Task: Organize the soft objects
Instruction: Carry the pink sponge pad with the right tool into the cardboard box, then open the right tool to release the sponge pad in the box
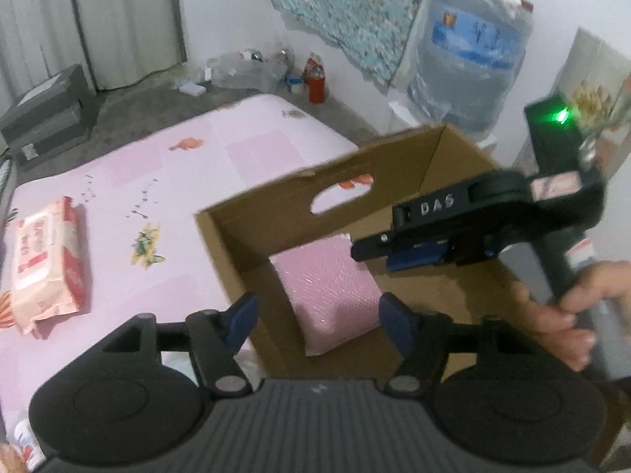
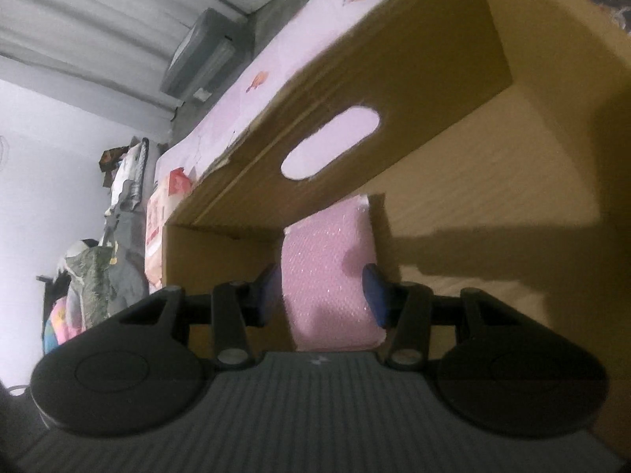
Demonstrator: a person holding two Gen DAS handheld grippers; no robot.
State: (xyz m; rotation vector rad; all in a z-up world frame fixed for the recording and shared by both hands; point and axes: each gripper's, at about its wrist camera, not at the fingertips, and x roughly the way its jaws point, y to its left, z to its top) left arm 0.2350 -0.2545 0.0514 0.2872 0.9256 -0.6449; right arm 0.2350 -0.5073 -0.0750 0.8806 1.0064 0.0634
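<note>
A pink bubble-wrap pack lies inside the brown cardboard box, leaning near the wall with the handle hole. My left gripper hovers just above the pack with its jaws wide apart, its blue pads clear of it. My right gripper, held by a hand, reaches into the box from the right, near the pack's far corner. In the right wrist view the pack shows in the gap of the right gripper, whose jaws stand partly apart and do not clamp it. The box wall rises beyond.
The box stands on a bed with a pink patterned sheet. A pack of wet wipes lies on the sheet at the left. Past the bed are a red bottle, a large water jug and a grey case.
</note>
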